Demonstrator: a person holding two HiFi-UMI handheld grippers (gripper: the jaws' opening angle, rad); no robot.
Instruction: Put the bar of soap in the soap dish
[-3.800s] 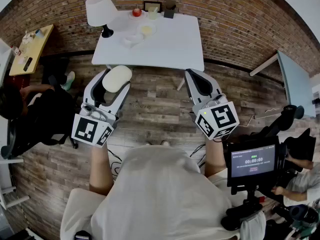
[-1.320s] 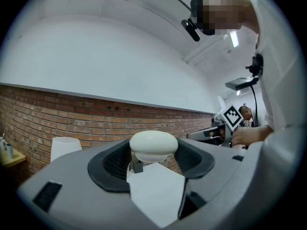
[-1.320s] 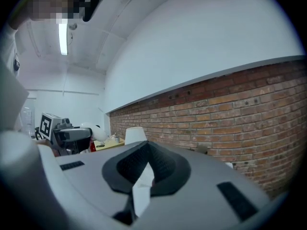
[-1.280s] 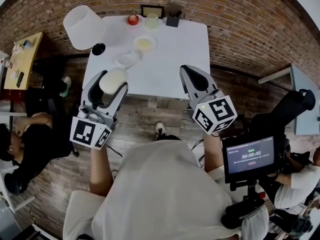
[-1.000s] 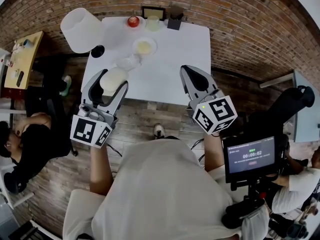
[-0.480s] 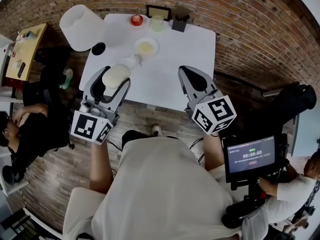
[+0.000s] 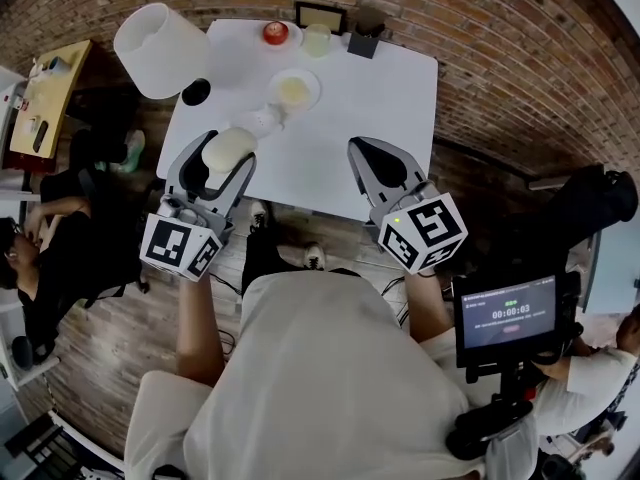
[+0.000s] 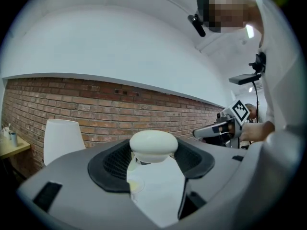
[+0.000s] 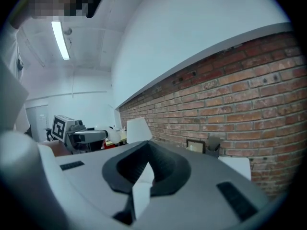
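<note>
A cream oval bar of soap (image 7: 230,151) sits between the jaws of my left gripper (image 7: 222,148), which is shut on it above the table's near left part. In the left gripper view the soap (image 8: 153,145) fills the gap between the dark pads. A small clear dish (image 7: 260,121) lies on the white table (image 7: 380,88) just beyond the soap, and a round white plate (image 7: 294,89) with something pale yellow lies behind that. My right gripper (image 7: 368,151) hovers over the table's near edge, jaws together with nothing in them; its own view shows the right gripper (image 9: 144,169) shut.
A white lamp (image 7: 160,36) with a black base stands at the table's left back corner. Against the brick wall are a red object (image 7: 274,32), a pale cup (image 7: 318,40), a dark holder (image 7: 363,43) and a picture frame (image 7: 320,15). A person sits at far left.
The table has come closer: both grippers, earlier over the wooden floor, now reach over its near edge. The soap has stayed in the left gripper throughout.
</note>
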